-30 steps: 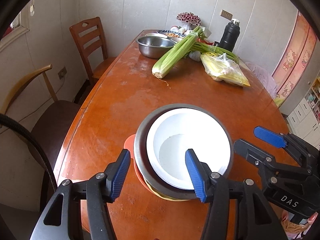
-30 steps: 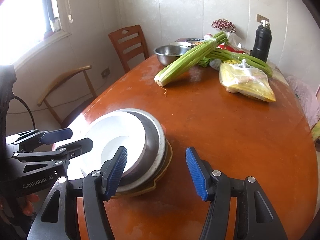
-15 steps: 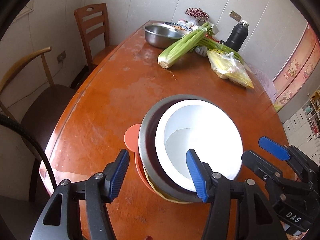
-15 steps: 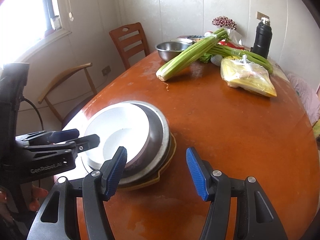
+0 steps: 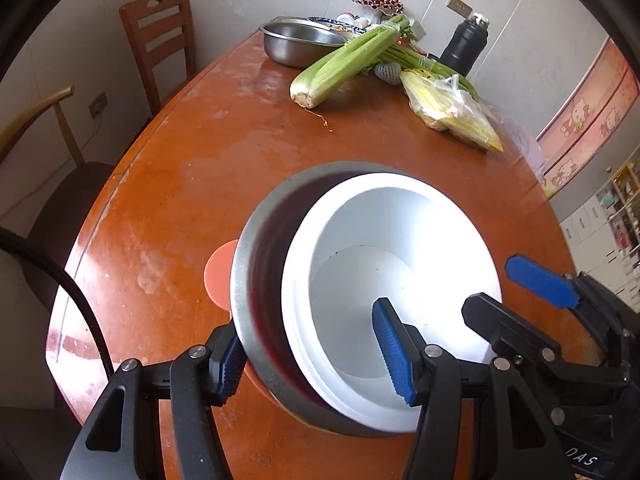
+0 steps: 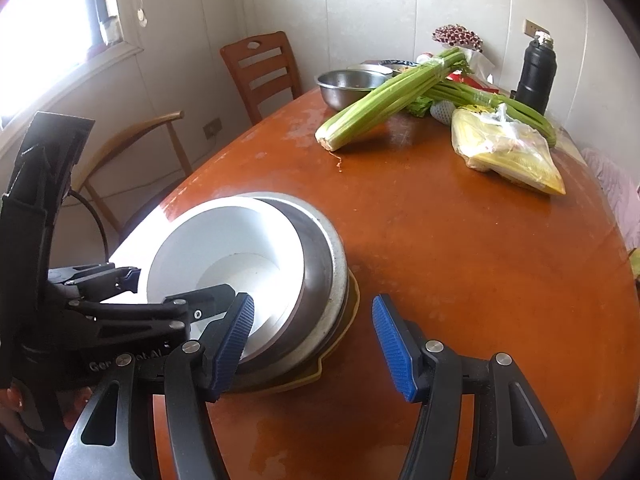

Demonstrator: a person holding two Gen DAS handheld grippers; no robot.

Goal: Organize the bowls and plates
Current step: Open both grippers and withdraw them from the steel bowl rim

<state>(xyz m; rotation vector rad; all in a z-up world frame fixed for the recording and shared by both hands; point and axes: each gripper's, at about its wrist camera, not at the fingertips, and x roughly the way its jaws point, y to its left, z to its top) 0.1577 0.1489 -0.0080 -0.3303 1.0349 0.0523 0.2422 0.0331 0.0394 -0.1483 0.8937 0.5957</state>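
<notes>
A white bowl [image 5: 384, 264] sits inside a steel bowl [image 5: 256, 264], stacked on an orange plate [image 5: 218, 276] and a yellowish plate [image 6: 336, 344] near the table's front edge. My left gripper [image 5: 308, 350] is open and straddles the near rim of the stack, one finger outside the steel bowl and one inside the white bowl. It also shows in the right wrist view [image 6: 176, 292]. My right gripper [image 6: 312, 344] is open and empty, just right of the stack; its left finger sits by the steel bowl's [image 6: 320, 256] rim. It shows in the left wrist view [image 5: 512, 296].
On the orange wooden table [image 5: 224, 152], at the far end, lie a steel basin [image 5: 300, 40], celery [image 5: 344, 64], a yellow bag [image 5: 452, 112] and a black flask [image 5: 464, 48]. Wooden chairs [image 5: 160, 40] stand along the left side.
My left gripper has moved forward and down over the stack's near rim, so its fingers now straddle the bowls. My right gripper has come a little closer to the stack.
</notes>
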